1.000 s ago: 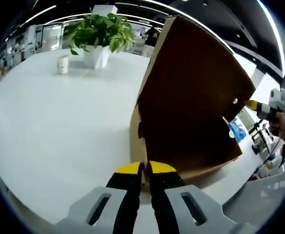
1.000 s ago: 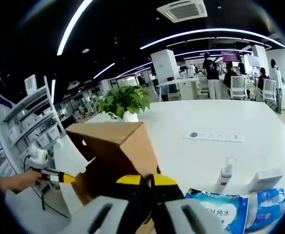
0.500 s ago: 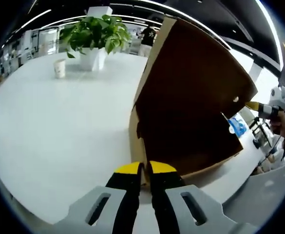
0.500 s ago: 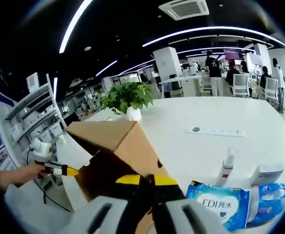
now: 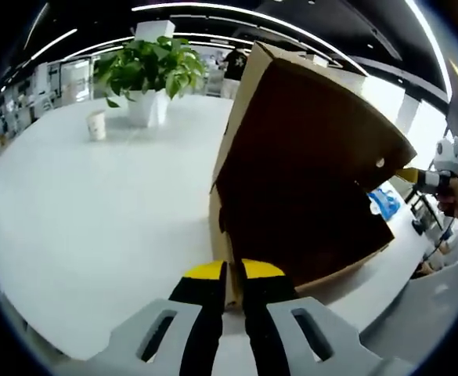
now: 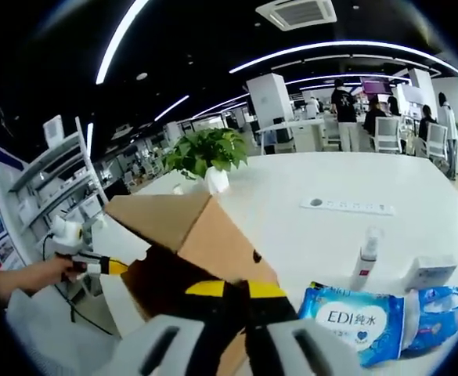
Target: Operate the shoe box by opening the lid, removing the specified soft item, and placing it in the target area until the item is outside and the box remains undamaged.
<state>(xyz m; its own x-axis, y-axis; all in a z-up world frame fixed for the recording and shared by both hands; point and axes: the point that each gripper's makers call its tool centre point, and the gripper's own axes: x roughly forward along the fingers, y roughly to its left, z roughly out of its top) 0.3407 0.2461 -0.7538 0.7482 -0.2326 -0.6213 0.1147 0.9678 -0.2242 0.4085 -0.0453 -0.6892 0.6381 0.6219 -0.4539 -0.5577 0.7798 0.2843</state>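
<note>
Office lights arc over a broad white table [image 5: 80,204] that carries everything. From the left gripper view, the left gripper [image 5: 229,272] has its yellow-tipped jaws narrowed onto the near edge of the shoe box [image 5: 307,227], pinning its front wall. The lid [image 5: 315,133] stands swung up steeply, its brown underside facing the camera; the box interior is dark, and I cannot tell what lies inside. A potted plant [image 5: 146,74] and a paper cup [image 5: 96,124] stand toward the table's far edge.

From the right gripper view, the right gripper [image 6: 232,291] is pressed close against the cardboard, its jaws narrow; whether they pinch the box I cannot tell. Blue wipes packs [image 6: 362,321] and a small spray bottle [image 6: 366,257] sit beside it.

Opening looks nearly done; next, one gripper should free itself and reach inside for the soft item, without creasing the lid.
</note>
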